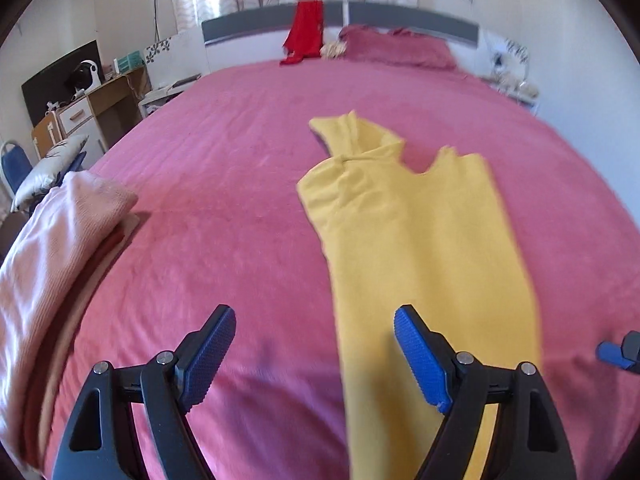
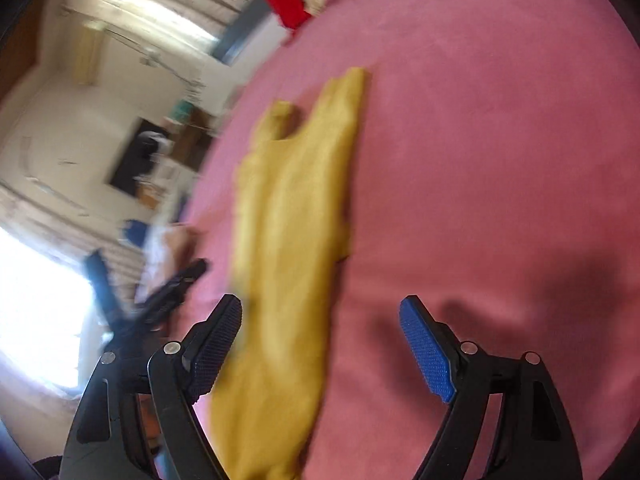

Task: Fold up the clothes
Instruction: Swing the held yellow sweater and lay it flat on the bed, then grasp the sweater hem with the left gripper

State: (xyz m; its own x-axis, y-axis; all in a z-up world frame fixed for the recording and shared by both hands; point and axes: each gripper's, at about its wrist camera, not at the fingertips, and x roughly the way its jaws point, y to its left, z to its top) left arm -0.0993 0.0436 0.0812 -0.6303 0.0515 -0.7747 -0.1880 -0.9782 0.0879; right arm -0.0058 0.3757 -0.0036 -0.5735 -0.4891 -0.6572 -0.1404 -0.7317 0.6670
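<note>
Long yellow knit garment point(image 1: 420, 248) lies flat on pink bed cover point(image 1: 224, 184), folded lengthwise. Left hand-held gripper point(image 1: 314, 356) & right hand-held gripper point(image 2: 320, 350) both spread wide, grasping nothing, above its near end.

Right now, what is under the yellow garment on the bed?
The yellow garment lies flat, folded lengthwise into a narrow strip, directly on the pink bedspread, which shows all around it. Whether anything else lies beneath it cannot be seen; the cloth covers that patch.

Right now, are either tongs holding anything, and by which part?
Nothing held. Left tongs and right tongs are both open over the bed; the yellow garment lies flat, ungripped.
</note>
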